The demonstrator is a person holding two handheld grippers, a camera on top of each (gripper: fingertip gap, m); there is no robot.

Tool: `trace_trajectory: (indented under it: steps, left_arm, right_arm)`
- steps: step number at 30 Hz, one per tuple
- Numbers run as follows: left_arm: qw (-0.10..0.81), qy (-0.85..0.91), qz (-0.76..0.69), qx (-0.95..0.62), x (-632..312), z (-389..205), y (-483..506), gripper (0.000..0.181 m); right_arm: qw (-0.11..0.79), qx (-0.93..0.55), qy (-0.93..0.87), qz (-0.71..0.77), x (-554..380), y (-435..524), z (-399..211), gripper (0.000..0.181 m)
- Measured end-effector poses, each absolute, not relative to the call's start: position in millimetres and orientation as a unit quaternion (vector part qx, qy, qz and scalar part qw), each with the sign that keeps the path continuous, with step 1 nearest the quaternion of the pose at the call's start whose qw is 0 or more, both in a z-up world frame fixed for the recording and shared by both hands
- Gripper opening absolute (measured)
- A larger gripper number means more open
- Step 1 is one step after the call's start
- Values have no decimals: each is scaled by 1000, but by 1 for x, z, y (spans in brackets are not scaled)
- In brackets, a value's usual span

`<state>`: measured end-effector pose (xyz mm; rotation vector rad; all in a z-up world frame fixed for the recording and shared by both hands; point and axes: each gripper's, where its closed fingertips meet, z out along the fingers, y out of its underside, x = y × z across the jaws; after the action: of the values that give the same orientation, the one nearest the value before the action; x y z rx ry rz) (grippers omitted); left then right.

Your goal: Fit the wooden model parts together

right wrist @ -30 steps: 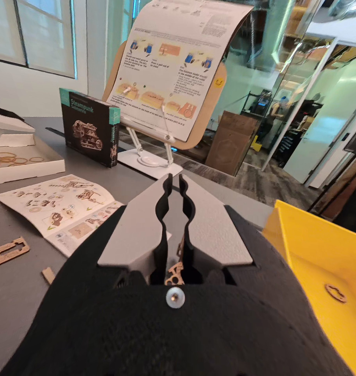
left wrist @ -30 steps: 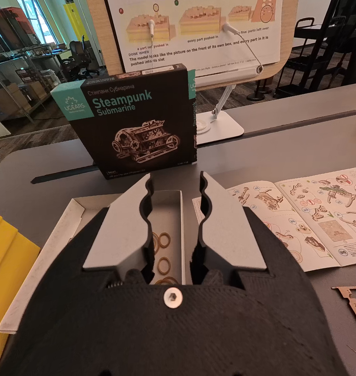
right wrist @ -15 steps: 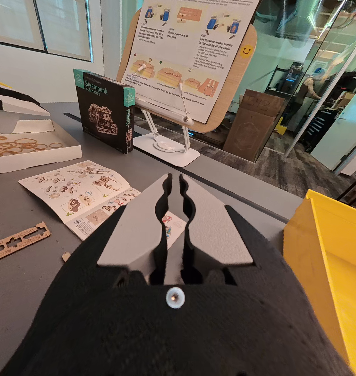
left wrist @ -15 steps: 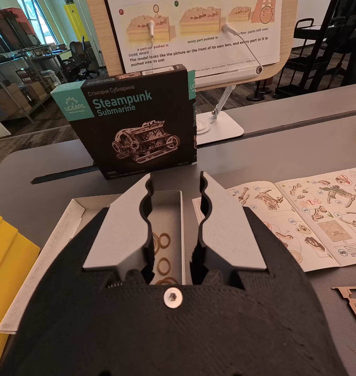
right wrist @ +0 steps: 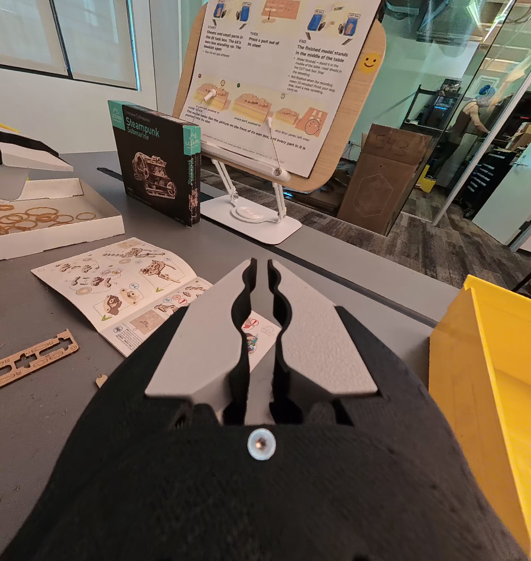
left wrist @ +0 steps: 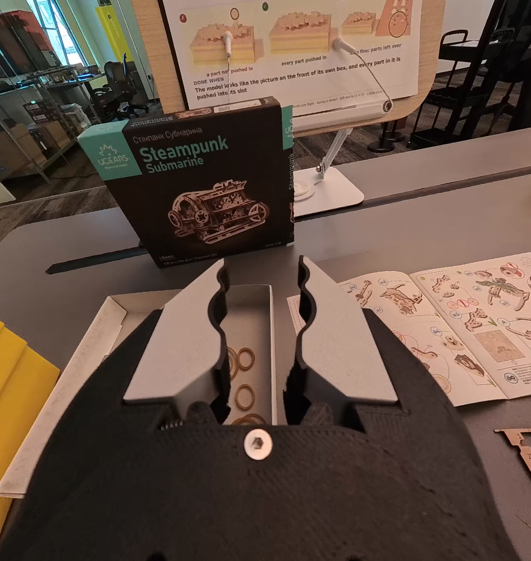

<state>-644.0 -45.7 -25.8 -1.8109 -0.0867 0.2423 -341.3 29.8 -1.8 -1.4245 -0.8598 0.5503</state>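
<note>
The left gripper (left wrist: 261, 273) hangs over a shallow white cardboard tray (left wrist: 112, 306) with its jaws spread wide and nothing between them. The tray holds loose rubber bands (left wrist: 245, 264). The right gripper (right wrist: 262, 263) is nearly closed, a narrow gap remaining at the tips; no part is visible between the fingers, so it appears empty.

Task parts: a perforated wooden strip (right wrist: 27, 361) lies flat on the grey table (right wrist: 45, 440), near the open instruction booklet (right wrist: 121, 285) and well apart from both grippers. A small wooden chip (right wrist: 101, 380) lies just beside it. The yellow bin (right wrist: 495, 379) stands at the right; its contents cannot be seen from here. The kit box (left wrist: 197, 182) stands upright behind the tray, in front of the instruction board (right wrist: 282, 85).

Progress: no joined parts or partial model are visible. Assembly appears to be at an early stage; picking, aligning and pressing parts together all remain.
</note>
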Motion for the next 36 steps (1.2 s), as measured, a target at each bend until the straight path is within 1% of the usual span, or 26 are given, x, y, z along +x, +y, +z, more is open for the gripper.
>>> trace_trajectory:
  steps: [29, 33, 36]
  left_arm:
    - [611, -34, 101, -784, -641, -25, -45, 43]
    - [613, -32, 93, -784, -637, -24, -45, 43]
    - [618, -30, 83, -782, -632, -22, -44, 44]
  right_arm:
    - [619, -658, -368, 220, -324, 49, -6, 7]
    - [603, -669, -383, 205, -317, 53, -8, 7]
    - [566, -676, -417, 220, -318, 52, -13, 9]
